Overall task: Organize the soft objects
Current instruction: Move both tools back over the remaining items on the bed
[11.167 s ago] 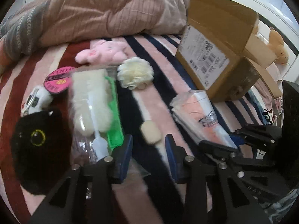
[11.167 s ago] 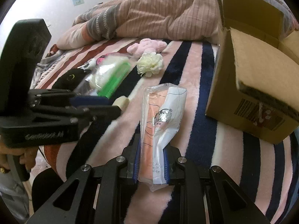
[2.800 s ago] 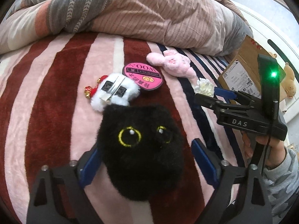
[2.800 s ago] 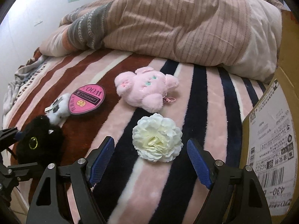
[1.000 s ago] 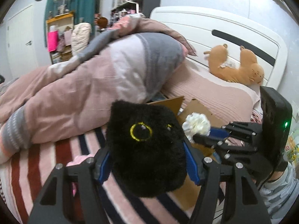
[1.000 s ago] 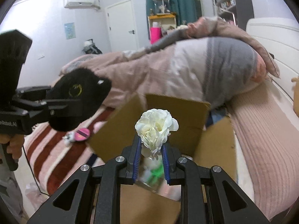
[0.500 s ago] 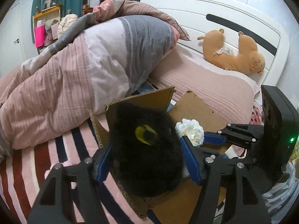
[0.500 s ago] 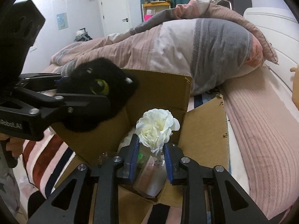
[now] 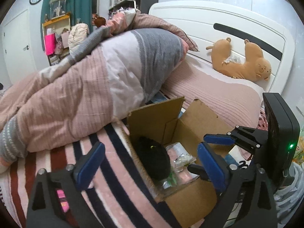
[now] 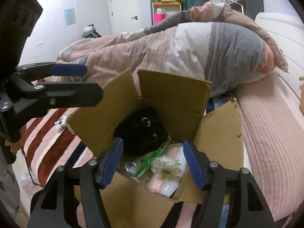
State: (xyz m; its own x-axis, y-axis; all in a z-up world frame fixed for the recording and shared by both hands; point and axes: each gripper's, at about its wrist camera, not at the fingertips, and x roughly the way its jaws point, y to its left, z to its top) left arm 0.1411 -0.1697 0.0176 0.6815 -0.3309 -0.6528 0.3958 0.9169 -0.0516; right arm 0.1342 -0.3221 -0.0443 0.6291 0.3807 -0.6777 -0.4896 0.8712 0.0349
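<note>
The left gripper (image 9: 151,164) has its blue-padded fingers (image 9: 89,163) spread wide apart with nothing between them, hovering over the near left side of the cardboard box (image 9: 191,203). The right gripper (image 10: 153,161) likewise holds its fingers (image 10: 193,164) wide apart and empty, poised just above the box's open top; in the left wrist view it shows at the right, reaching in from that side (image 9: 216,139). Inside the box, the black plush (image 10: 141,131) with yellow embroidered eyes lies against the far left wall, under the raised flaps. Just beside it, toward the near side, the white fabric flower (image 10: 168,166) lies on top of clear plastic packets (image 10: 163,184), one showing pink contents, with a green strip (image 10: 152,160) running between the plush and the flower. The box's flaps (image 10: 172,89) stand up or fold outward, and the box rests on the striped blanket (image 9: 117,182) of the bed, near the headboard end. A small white-and-black item (image 10: 60,123) lies on the blanket just outside the box's left flap, and a bright pink object (image 9: 61,201) shows on the blanket behind the left gripper's frame. A bunched pink, white and grey duvet (image 9: 85,87) is piled across the bed beyond the box. An orange plush animal (image 9: 241,62) lies against the white headboard (image 9: 199,19).
</note>
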